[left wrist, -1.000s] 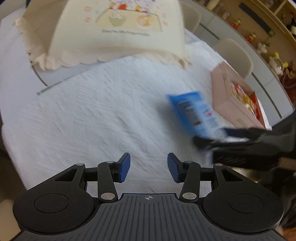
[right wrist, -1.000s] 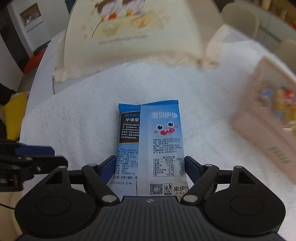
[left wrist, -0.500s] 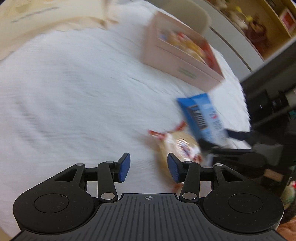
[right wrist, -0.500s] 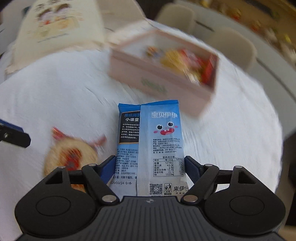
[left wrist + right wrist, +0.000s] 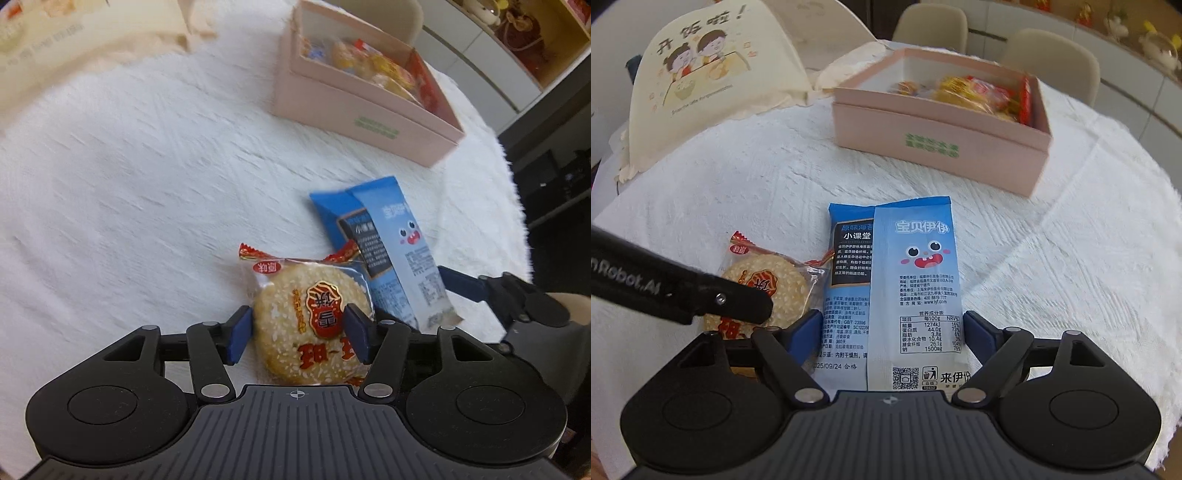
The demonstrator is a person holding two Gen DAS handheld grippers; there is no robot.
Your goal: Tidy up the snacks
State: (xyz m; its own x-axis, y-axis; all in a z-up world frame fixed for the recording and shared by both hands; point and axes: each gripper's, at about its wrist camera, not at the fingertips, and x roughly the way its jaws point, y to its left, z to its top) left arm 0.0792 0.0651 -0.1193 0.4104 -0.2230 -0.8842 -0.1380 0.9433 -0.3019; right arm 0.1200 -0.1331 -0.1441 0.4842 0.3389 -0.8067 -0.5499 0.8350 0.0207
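While both pairs of jaws have just been opening, each has a snack between its blue pads. The left gripper point(image 5: 298, 338) points steeply down over a round sesame cake point(image 5: 295, 306) in a clear wrapper with red crimped ends. The cake lies flat on the white tablecloth point(image 5: 129, 184) near the table's near edge. The jaws stand open around it: a strip of cloth shows between the left-hand pad and the cake, while the other pad overlaps the wrapper's edge in the left wrist view.

The right gripper point(image 5: 892, 330) has a blue snack packet point(image 5: 916, 280) lengthwise between its jaws, back side up, with a cartoon face and a nutrition table printed on it. The pads sit right at the packet's two long edges, and I cannot tell whether they press on it or have let go. Its far end points toward the middle of the table. The packet is just beside the sesame cake, and the cake's red crimped end touches or overlaps the packet's side.

Beyond them, toward the table's far right edge, stands an open pink box point(image 5: 923, 129) with orange and red wrapped snacks inside. At the far left edge stands a cream food cover point(image 5: 713, 74) printed with cartoon children. Pale chairs point(image 5: 1052, 51) stand behind the table.
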